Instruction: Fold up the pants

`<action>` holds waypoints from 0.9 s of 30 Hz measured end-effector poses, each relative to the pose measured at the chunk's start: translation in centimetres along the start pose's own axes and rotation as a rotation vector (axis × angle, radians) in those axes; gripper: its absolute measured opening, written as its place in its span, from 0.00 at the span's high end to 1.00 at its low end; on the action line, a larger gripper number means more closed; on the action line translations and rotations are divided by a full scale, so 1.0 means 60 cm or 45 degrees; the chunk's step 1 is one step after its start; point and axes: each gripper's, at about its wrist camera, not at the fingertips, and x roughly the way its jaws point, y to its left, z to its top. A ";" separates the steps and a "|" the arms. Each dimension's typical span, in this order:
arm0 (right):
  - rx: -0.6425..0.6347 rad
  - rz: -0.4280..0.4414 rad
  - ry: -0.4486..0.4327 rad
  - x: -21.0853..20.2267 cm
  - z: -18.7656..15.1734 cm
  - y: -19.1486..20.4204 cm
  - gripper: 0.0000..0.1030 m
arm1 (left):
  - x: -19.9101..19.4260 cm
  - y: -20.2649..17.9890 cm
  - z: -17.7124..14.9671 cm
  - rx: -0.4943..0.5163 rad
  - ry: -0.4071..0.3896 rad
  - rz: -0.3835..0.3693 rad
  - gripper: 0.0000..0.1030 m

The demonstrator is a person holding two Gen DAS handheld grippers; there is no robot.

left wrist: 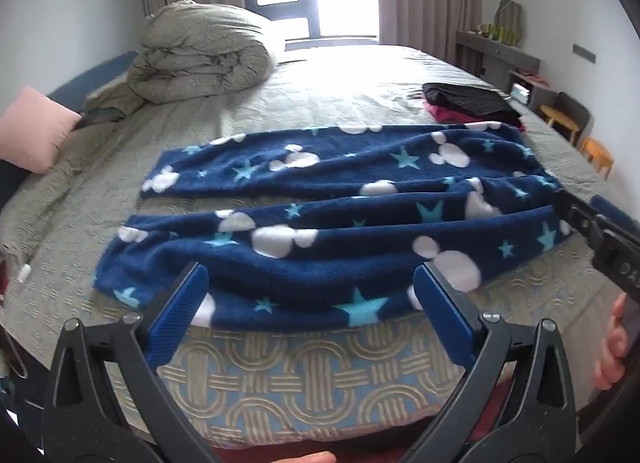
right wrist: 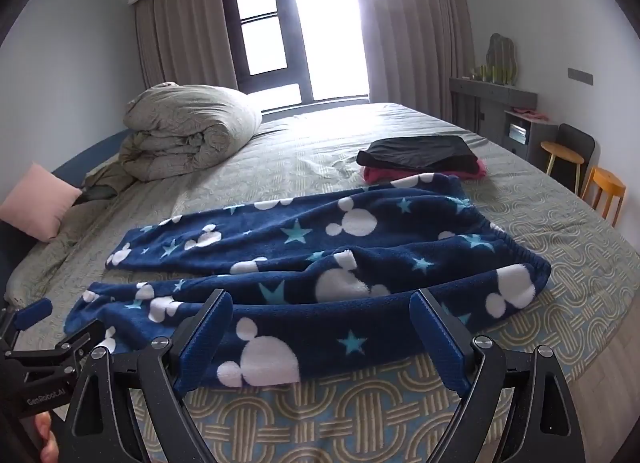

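Pink garment (right wrist: 424, 175) mostly hidden under folded black garment (right wrist: 420, 153). Pink pillow (left wrist: 32, 129) cut by left frame edge. Items on far sideboard (right wrist: 494, 93) too small to identify.

my left gripper (left wrist: 312, 311) has two black plastic arms that spread like a letter v, each one with triangle holes cut in it. at each arm's end sits a blue pad with fine ribs. round silver screws hold the joints, two on each side. my right gripper (right wrist: 320, 337) is built the same: black arms, ribbed blue pads, silver screws. in the right wrist view the left tool's black body carries small white letters, "genrobot.ai". some bare fingers (left wrist: 610, 359) of my hand show at the frame edge.
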 end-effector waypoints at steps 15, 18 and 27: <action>0.018 0.044 -0.041 -0.060 -0.003 0.005 0.11 | -0.069 0.004 -0.047 -0.064 -0.113 0.087 0.00; 0.039 0.073 -0.011 -0.067 -0.008 0.004 0.11 | -0.082 0.008 -0.054 -0.078 -0.130 0.100 0.00; 0.067 0.064 0.003 -0.088 -0.009 -0.009 0.11 | -0.114 -0.004 -0.062 -0.038 -0.211 0.119 0.00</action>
